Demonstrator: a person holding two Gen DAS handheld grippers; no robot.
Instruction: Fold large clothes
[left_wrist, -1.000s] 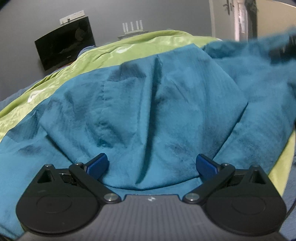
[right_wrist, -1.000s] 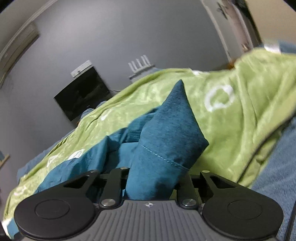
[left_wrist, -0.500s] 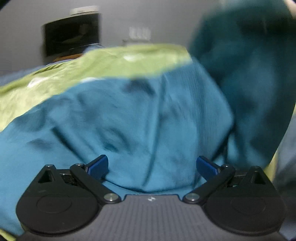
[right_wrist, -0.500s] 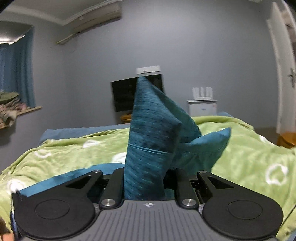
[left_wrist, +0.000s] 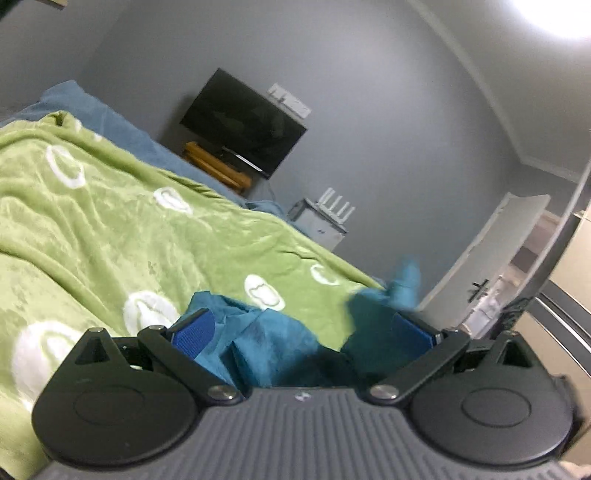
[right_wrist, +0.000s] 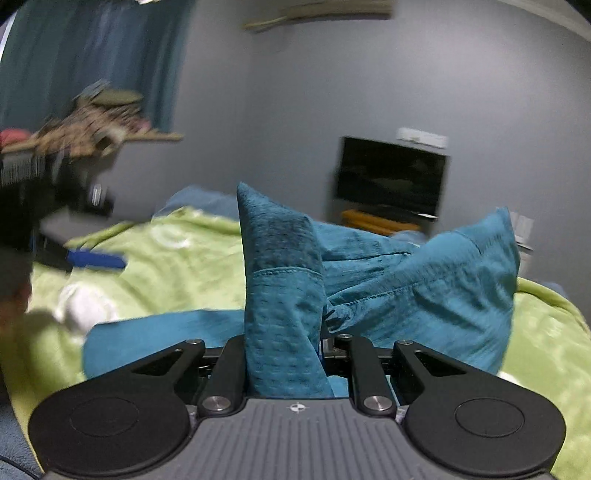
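The teal garment (right_wrist: 424, 291) lies bunched on the green blanket (right_wrist: 192, 266). My right gripper (right_wrist: 284, 343) is shut on a hemmed fold of it, which stands up between the jaws and hides the pads. In the left wrist view my left gripper (left_wrist: 303, 332) is open wide, its blue pads (left_wrist: 194, 332) far apart. Rumpled teal garment (left_wrist: 273, 343) lies below and between them, unpinched. A blurred blue pad (right_wrist: 96, 259) of the left gripper shows at the left of the right wrist view.
The green blanket (left_wrist: 110, 229) with white rings covers the bed. Beyond it, against the grey wall, are a dark TV (left_wrist: 243, 125), a wooden stand (left_wrist: 218, 166) and a white cabinet (left_wrist: 317, 221). A door (left_wrist: 491, 251) is at the right, a cluttered shelf (right_wrist: 92, 125) at the left.
Both grippers have lifted and rolled. The left view, earlier filled by the spread teal garment, now shows blanket and room. The right gripper swung across the bed, still gripping the fold.
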